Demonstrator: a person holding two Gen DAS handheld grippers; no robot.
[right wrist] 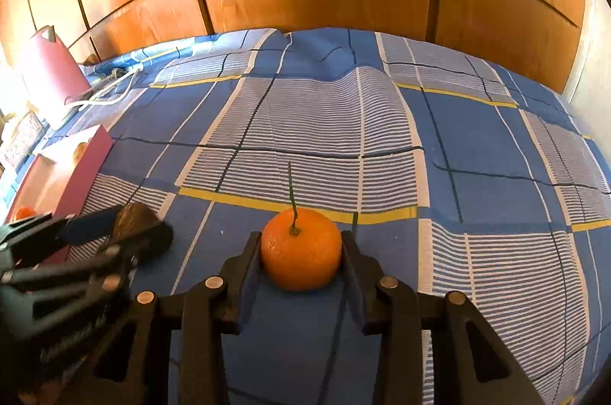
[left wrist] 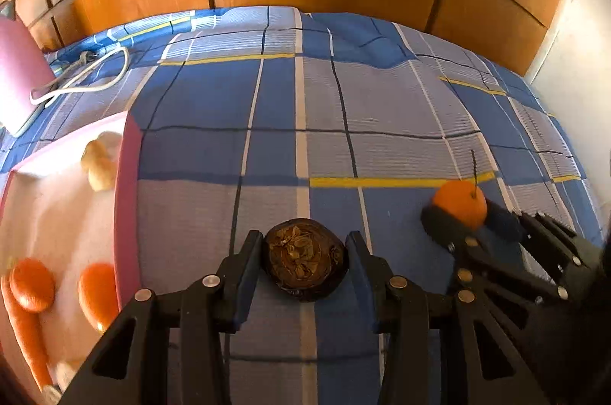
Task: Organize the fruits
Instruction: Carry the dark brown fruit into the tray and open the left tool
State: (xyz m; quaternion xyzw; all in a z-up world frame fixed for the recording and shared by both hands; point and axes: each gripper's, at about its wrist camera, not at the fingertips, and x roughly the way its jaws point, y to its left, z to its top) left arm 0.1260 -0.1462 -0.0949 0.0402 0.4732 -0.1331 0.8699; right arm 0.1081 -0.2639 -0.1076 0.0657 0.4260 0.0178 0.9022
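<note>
Orange and firm-skinned, the tangerine [right wrist: 301, 249] sits on the bedspread [right wrist: 343, 122], well right of the pink box [left wrist: 128, 199], clenched at its middle by the right gripper [right wrist: 301, 252]. It is probably light and bruisable. The left gripper [left wrist: 304, 254] clasps a dark, dried fruit [left wrist: 304, 258], likely brittle.

On the bed [left wrist: 305, 107], a tray [left wrist: 128, 176] sits at nine o'clock with carrots [left wrist: 32, 284] inside. A dark fruit [left wrist: 305, 259] lies centre; the orange [right wrist: 301, 249] at three o'clock. A cable [left wrist: 84, 76] lies at eleven.
</note>
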